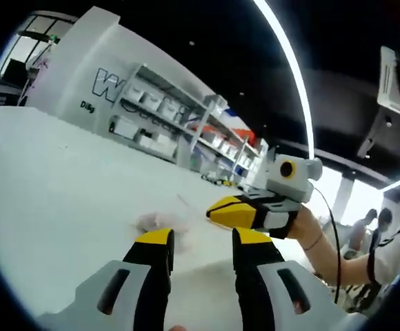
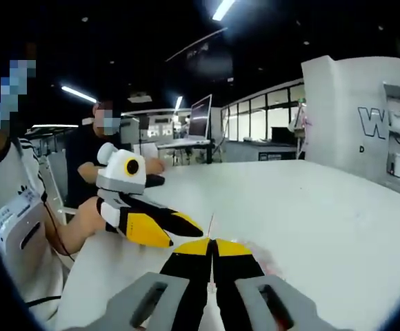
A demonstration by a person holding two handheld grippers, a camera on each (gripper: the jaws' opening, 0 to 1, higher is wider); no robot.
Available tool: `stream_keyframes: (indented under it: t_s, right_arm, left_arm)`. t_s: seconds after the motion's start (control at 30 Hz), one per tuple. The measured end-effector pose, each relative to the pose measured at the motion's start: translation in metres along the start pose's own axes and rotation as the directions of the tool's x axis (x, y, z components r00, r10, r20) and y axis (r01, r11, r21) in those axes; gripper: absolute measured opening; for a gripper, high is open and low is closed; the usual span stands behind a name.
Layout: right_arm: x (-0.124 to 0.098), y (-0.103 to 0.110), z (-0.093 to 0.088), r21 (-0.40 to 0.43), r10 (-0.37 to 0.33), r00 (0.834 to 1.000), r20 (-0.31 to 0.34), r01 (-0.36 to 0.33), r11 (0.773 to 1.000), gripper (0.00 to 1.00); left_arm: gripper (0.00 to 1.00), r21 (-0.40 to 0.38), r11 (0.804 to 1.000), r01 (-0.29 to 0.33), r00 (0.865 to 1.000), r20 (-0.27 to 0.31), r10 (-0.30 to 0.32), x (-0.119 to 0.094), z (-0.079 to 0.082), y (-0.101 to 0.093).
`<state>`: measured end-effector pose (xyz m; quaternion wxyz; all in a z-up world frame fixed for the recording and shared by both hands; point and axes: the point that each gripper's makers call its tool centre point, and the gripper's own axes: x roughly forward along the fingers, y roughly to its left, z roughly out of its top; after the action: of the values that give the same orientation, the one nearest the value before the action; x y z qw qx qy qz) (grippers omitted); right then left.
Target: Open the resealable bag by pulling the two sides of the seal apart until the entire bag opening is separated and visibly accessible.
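A clear resealable bag (image 1: 160, 221) with a pinkish tint lies on the white table (image 1: 62, 193), hard to make out. My left gripper (image 1: 203, 238) stands open just short of it, its jaws wide apart and nothing between them. The right gripper (image 1: 214, 211) reaches in from the right, close to the bag. In the right gripper view my right gripper (image 2: 212, 243) has its jaws pressed together, and a thin clear sliver of the bag's edge (image 2: 210, 222) rises from between the tips. More of the bag (image 2: 267, 265) shows to the right of the jaws. The left gripper (image 2: 169, 231) hovers beside it, open.
A white wall with large letters (image 1: 107, 83) and shelves (image 1: 186, 127) stand beyond the table's far side. A person (image 2: 93, 148) sits at the table's end near a monitor (image 2: 200, 117). The holder's hand (image 1: 310, 231) and cable are at the right.
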<state>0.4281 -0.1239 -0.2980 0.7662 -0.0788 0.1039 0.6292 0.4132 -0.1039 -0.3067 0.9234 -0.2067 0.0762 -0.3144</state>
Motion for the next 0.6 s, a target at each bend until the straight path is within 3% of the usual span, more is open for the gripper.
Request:
stream_keyframes:
  t_s: [0.6]
  right_arm:
    - [-0.0005,0.001,0.0015,0.004,0.001,1.0,0.012,-0.001,1.0,0.0]
  left_arm:
    - [0.32,-0.005,1.0,0.004,1.0,-0.005,-0.004,0.0039,0.0039,-0.0034]
